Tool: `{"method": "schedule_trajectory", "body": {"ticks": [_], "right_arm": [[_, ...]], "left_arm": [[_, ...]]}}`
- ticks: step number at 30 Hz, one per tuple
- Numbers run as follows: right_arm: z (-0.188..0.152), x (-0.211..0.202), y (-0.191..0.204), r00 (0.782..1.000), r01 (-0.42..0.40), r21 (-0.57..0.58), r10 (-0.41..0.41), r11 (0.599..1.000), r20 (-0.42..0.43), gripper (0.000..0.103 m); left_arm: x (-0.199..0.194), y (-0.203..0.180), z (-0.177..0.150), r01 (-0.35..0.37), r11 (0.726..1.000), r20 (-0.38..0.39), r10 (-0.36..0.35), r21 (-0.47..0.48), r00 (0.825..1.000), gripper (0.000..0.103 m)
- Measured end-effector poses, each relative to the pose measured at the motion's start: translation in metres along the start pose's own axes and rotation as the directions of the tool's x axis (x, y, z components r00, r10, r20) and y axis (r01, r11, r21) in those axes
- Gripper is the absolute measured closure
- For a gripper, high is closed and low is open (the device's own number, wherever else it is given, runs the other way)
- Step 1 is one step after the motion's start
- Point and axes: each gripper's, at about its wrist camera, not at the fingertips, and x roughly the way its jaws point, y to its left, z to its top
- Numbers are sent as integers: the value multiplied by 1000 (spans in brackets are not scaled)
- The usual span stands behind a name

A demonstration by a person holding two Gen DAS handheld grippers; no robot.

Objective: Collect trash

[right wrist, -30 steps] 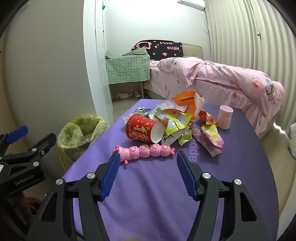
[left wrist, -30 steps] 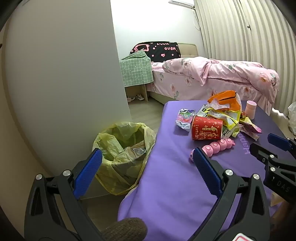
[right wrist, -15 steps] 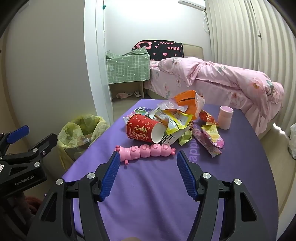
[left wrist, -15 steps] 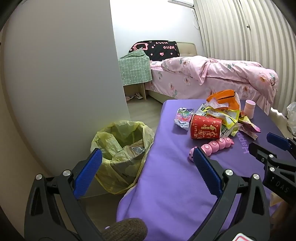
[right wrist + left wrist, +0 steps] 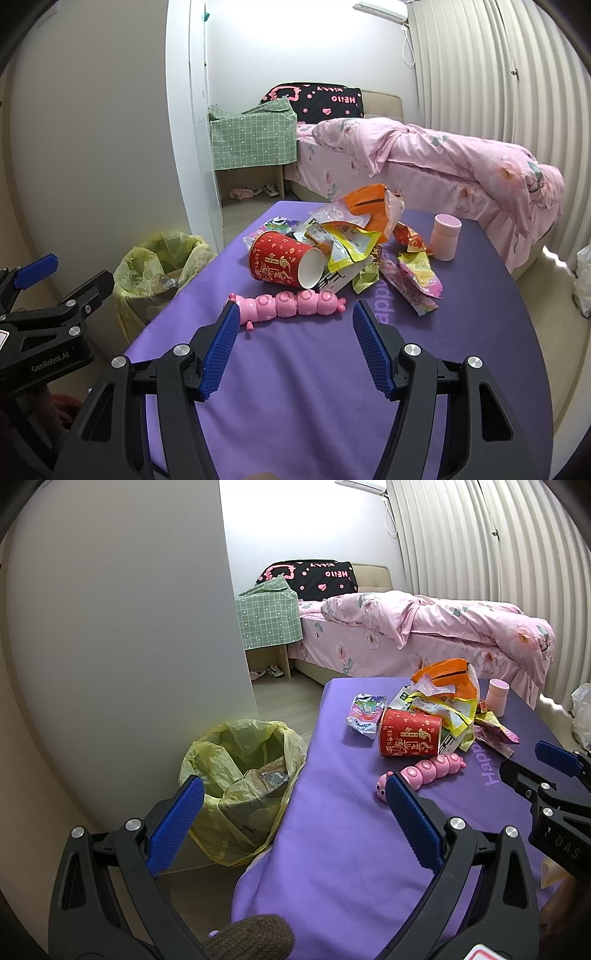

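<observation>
both the left gripper [image 5: 291, 827] and right gripper [image 5: 291, 347] gape wide and empty; the tipped red paper cup [image 5: 286, 264] looks light and crushable, best pinched gently across its rim

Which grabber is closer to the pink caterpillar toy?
Right. The right gripper opens just in front of the pink segmented caterpillar toy on the purple table. The left gripper sits farther back, toward the yellow-bagged trash bin.
</observation>
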Motion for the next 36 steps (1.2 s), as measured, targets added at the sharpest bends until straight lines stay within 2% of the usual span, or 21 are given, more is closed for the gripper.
{"method": "schedule_trajectory", "body": {"ticks": [36], "right_arm": [[3,-3,-4,1000,6,-11,-6,1000,7,43]], "left_arm": [[5,-1,1,4,1000,-5,-4,-3,1000,9]]}}
